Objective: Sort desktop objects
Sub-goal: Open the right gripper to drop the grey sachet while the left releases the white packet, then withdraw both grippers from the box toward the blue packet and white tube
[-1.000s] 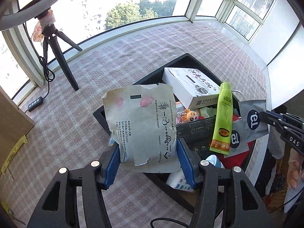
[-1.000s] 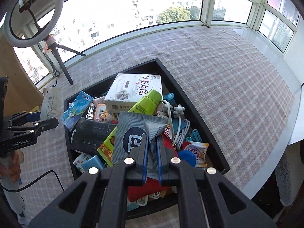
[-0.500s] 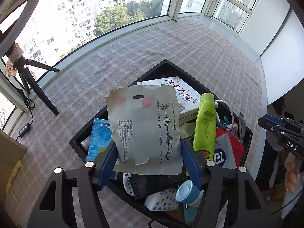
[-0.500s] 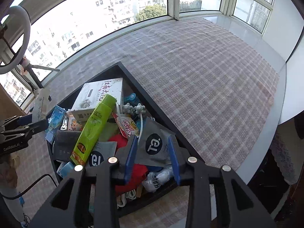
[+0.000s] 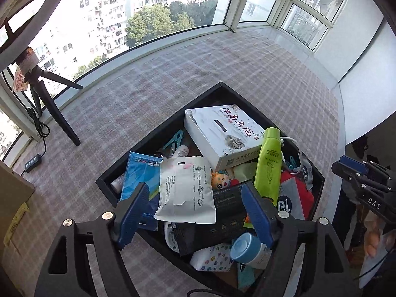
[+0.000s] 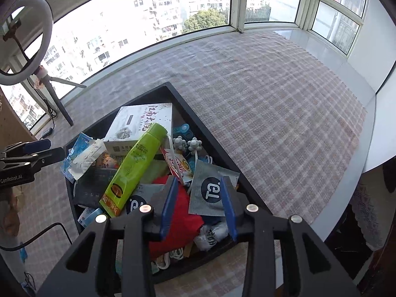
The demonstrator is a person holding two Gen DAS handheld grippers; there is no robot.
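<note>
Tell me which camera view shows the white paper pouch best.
The left wrist view: the white paper pouch lies face-up in the black tray, its whole printed front readable. The right wrist view shows it only small, foreshortened and crumpled-looking at the tray's far left side.

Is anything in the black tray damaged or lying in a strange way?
Yes. The white paper pouch lying on top of the pile in the black tray has a torn, ragged lower edge. The green plastic bottle lies slanted across the white printed box instead of standing.
</note>
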